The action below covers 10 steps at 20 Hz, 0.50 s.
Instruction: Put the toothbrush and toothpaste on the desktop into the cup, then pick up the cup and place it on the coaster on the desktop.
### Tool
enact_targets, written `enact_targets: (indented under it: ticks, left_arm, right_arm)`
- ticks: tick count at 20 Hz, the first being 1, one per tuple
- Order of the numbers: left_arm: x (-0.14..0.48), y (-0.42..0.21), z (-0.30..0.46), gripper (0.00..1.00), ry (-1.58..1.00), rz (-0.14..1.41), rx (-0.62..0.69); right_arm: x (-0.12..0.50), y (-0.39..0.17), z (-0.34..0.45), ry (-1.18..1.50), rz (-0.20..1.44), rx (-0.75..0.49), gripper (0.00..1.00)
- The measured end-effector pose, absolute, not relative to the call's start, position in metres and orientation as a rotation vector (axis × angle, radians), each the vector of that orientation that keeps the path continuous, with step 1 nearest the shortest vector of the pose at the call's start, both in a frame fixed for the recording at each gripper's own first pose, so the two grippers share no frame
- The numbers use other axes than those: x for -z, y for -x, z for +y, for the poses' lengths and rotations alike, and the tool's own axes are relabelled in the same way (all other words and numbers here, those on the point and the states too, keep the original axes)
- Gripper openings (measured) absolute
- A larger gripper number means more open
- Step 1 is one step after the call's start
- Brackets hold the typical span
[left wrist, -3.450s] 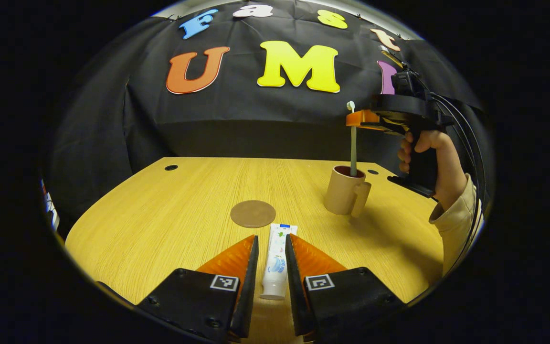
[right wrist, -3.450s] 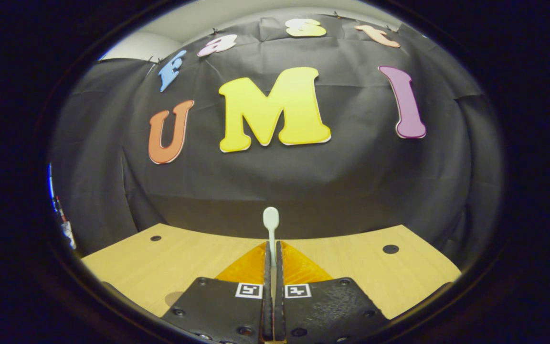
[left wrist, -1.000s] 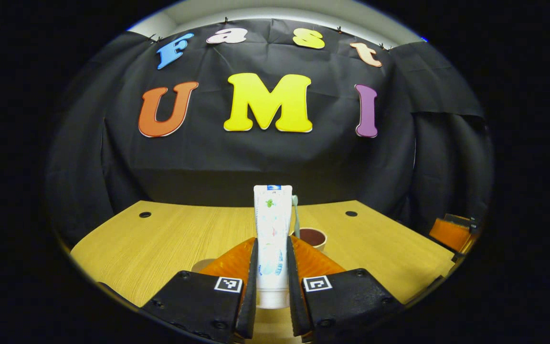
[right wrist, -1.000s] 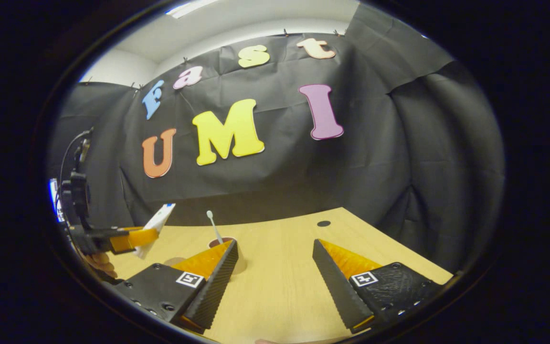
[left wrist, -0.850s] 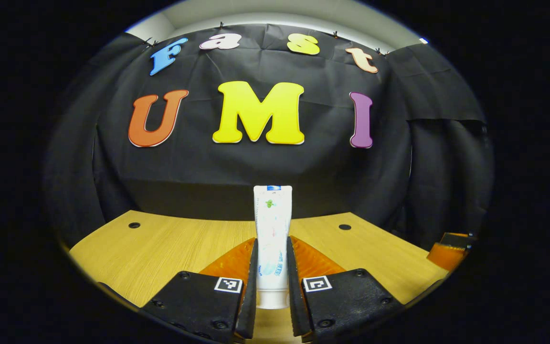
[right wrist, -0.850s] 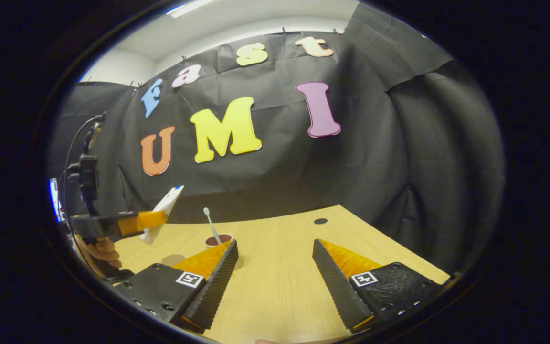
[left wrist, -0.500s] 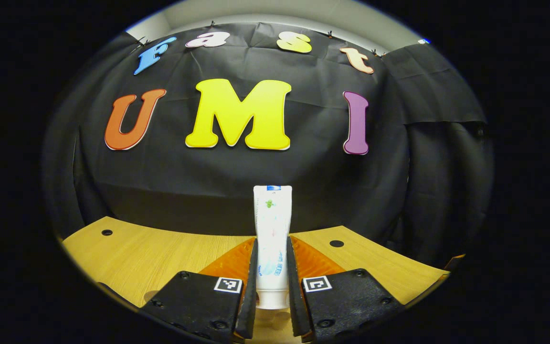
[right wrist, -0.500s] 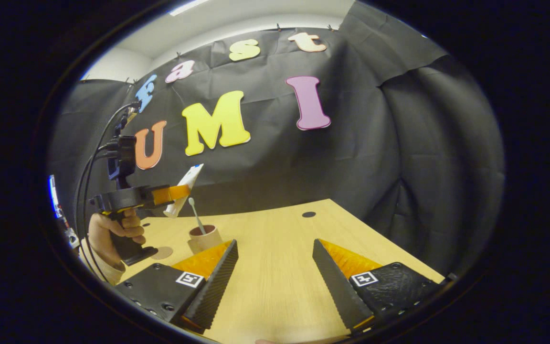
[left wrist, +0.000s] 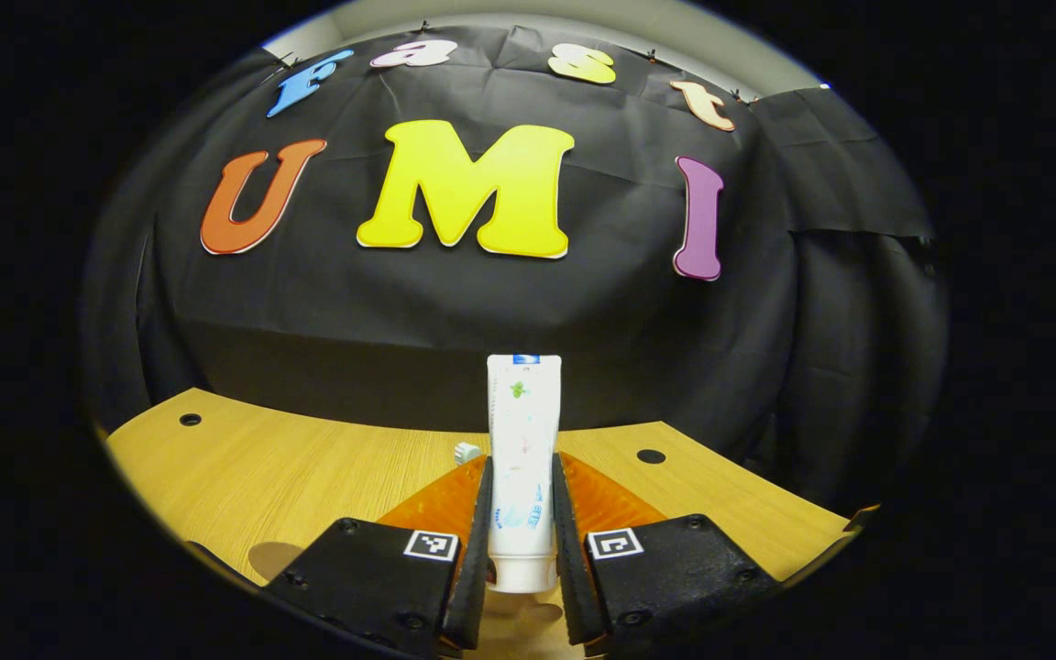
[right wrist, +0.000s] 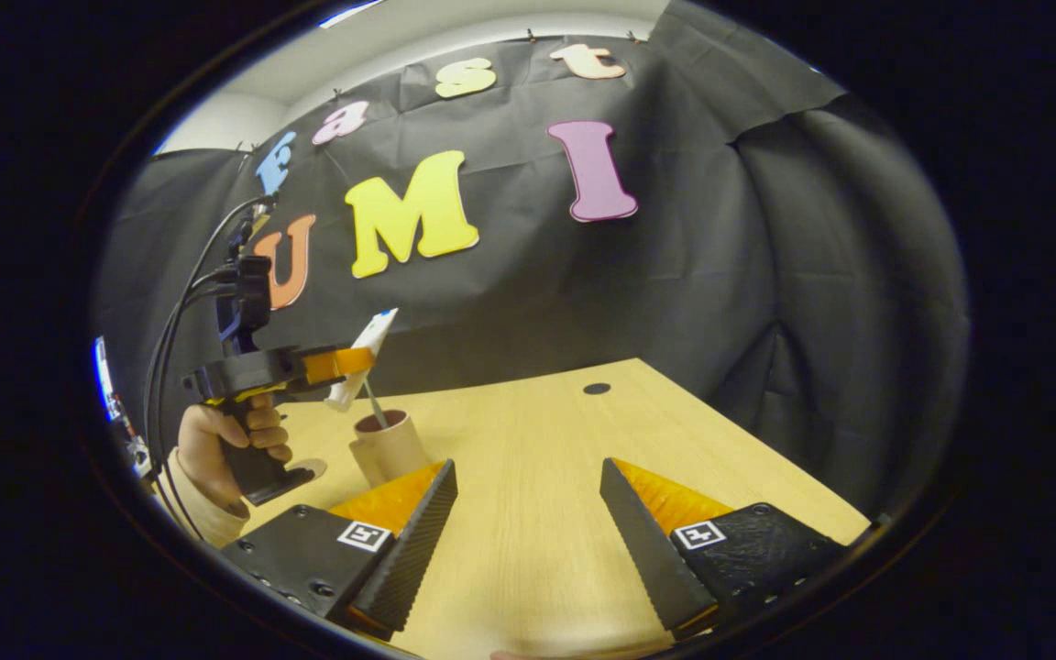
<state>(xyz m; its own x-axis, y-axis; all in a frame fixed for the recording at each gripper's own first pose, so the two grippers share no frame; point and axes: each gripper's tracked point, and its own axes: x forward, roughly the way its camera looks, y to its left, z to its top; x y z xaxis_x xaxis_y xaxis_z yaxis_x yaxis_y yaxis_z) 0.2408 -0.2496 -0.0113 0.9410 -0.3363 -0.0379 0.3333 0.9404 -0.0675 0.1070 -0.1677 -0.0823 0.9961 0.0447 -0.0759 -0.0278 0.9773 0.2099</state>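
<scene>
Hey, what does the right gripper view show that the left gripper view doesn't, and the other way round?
Right gripper view adds: the cup close by the toothpaste, the hand holding the left gripper, part of the coaster, and the open right gripper. Left gripper view adds: the toothbrush head and the toothpaste's cap end between the fingers. Shared: the toothpaste clamped in the left gripper, and the desk.
</scene>
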Motion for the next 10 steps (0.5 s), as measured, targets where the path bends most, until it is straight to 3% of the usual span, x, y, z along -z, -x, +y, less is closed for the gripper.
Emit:
enact_targets:
  ticks: [6, 10]
  left_arm:
    - [0.010, -0.241, -0.247, 0.43, 0.067, 0.043, 0.332]
    - [0.006, -0.228, -0.240, 0.40, 0.048, 0.038, 0.332]
  right_arm:
    - [0.088, -0.104, -0.163, -0.201, 0.096, -0.042, 0.96]
    - [0.087, -0.102, -0.156, -0.218, 0.113, -0.051, 0.96]
